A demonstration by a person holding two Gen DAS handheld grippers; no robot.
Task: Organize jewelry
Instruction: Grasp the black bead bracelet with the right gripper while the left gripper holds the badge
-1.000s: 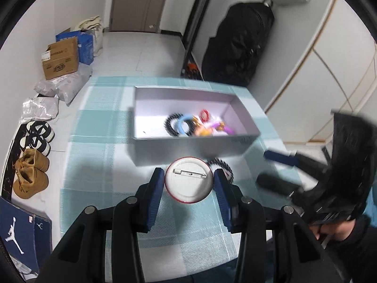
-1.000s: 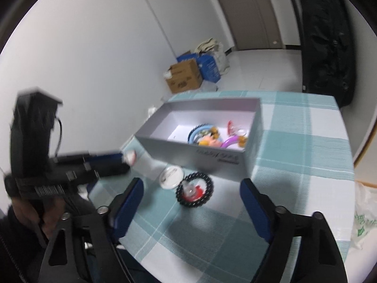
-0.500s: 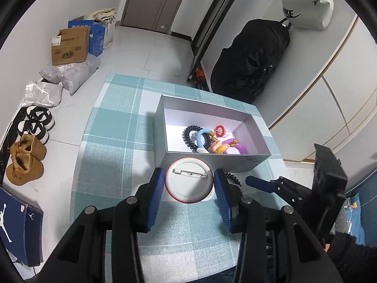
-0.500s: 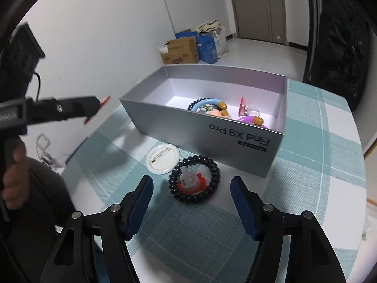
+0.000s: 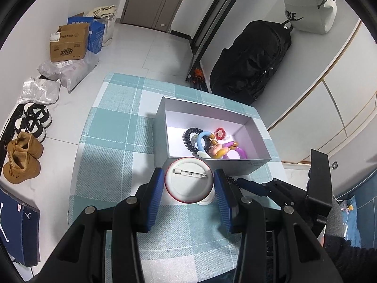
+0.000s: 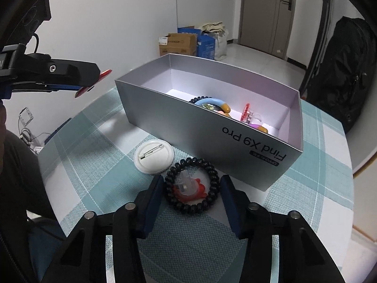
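My left gripper [image 5: 189,184] is shut on a round pin badge [image 5: 188,179], white back with a red rim, held high above the table near the grey box [image 5: 162,118]; it also shows in the right wrist view [image 6: 94,80]. The box [image 6: 165,108] holds several bracelets and hair ties [image 5: 207,141]. My right gripper [image 6: 192,188] is open, its fingers on either side of a black bead bracelet [image 6: 192,184] with a red charm inside, on the table. A second white badge [image 6: 154,156] lies beside the bracelet.
The table has a teal checked cloth [image 5: 113,146]. Its right edge [image 6: 348,155] is close to the box. Shoes [image 5: 21,158], cardboard boxes [image 5: 68,42] and a black bag [image 5: 254,59] are on the floor around.
My left gripper has risen with the badge, so the box looks smaller and further below. My right gripper has come down and narrowed around the black bracelet.
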